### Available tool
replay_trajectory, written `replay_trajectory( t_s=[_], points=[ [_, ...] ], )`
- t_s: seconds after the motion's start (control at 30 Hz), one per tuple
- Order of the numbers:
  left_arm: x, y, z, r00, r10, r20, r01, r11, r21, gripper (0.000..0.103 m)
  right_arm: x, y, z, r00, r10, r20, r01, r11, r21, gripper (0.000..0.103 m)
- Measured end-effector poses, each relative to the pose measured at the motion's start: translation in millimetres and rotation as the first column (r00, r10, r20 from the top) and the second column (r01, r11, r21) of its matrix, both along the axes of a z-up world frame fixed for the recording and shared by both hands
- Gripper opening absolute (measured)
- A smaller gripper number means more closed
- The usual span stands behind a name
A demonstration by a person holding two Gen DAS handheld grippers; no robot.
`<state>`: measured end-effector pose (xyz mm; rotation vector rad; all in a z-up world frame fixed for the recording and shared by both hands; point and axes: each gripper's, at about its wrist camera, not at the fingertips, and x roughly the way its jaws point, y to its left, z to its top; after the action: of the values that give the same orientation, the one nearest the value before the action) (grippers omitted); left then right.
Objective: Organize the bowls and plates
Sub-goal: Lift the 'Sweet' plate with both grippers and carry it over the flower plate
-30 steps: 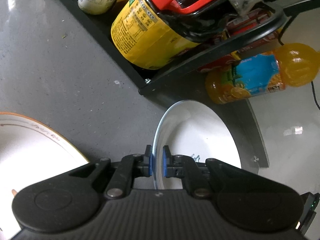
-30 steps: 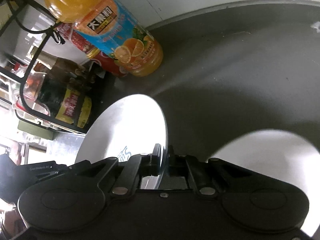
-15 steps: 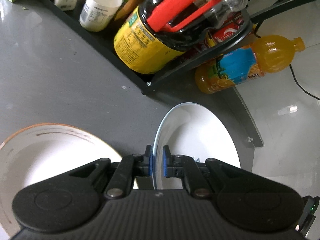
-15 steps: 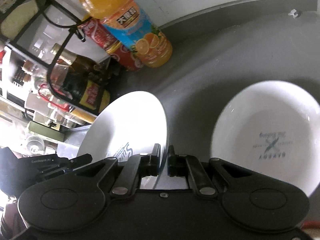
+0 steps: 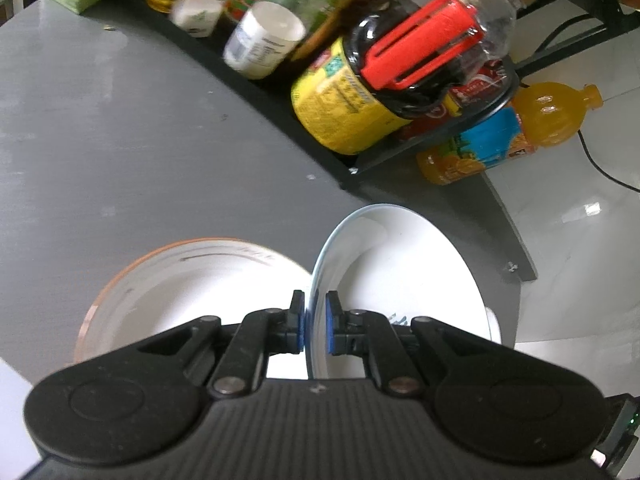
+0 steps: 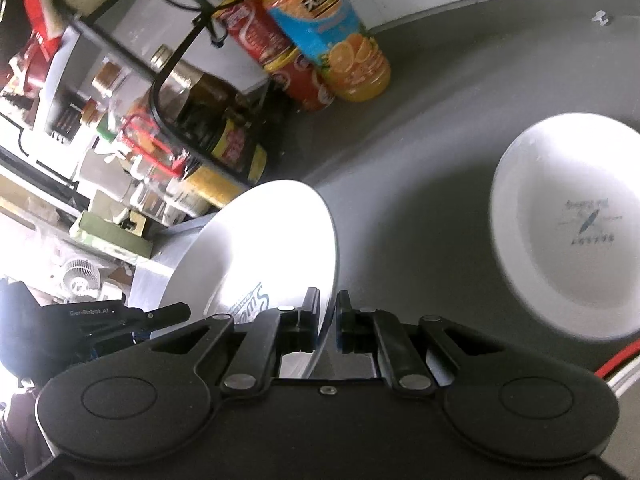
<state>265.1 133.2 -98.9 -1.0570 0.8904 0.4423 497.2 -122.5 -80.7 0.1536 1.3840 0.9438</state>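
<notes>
A white plate (image 5: 404, 280) stands on edge, and both grippers hold it by the rim. My left gripper (image 5: 313, 326) is shut on its near rim with blue pads. On the opposite side, my right gripper (image 6: 328, 322) is shut on the same plate (image 6: 264, 248), whose printed face is turned left. An orange-rimmed white plate (image 5: 188, 284) lies flat on the grey counter (image 5: 100, 140), just left of the held plate. To the right in the right wrist view, a white bowl (image 6: 572, 232) with a dark print inside sits on the counter.
A black wire rack (image 5: 404, 152) along the back holds a yellow-labelled jug (image 5: 348, 108), jars and bottles. An orange juice bottle (image 6: 332, 40) and red cans (image 6: 288, 64) stand beside it. The counter's edge (image 5: 516, 248) runs close on the right.
Both grippers have drawn back from the rack with the plate between them. The orange-rimmed plate and the white bowl have come further into view.
</notes>
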Motion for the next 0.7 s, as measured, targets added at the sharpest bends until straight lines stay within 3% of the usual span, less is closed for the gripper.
replay_trajectory(
  t_s=[0.7],
  points=[
    [-66, 19, -19, 0.997, -0.058, -0.058, 0.058, 0.998, 0.012, 0.009, -90, 8, 10, 0.999, -0.009, 0.034, 0.010, 0.998, -0.056, 0.009]
  ],
)
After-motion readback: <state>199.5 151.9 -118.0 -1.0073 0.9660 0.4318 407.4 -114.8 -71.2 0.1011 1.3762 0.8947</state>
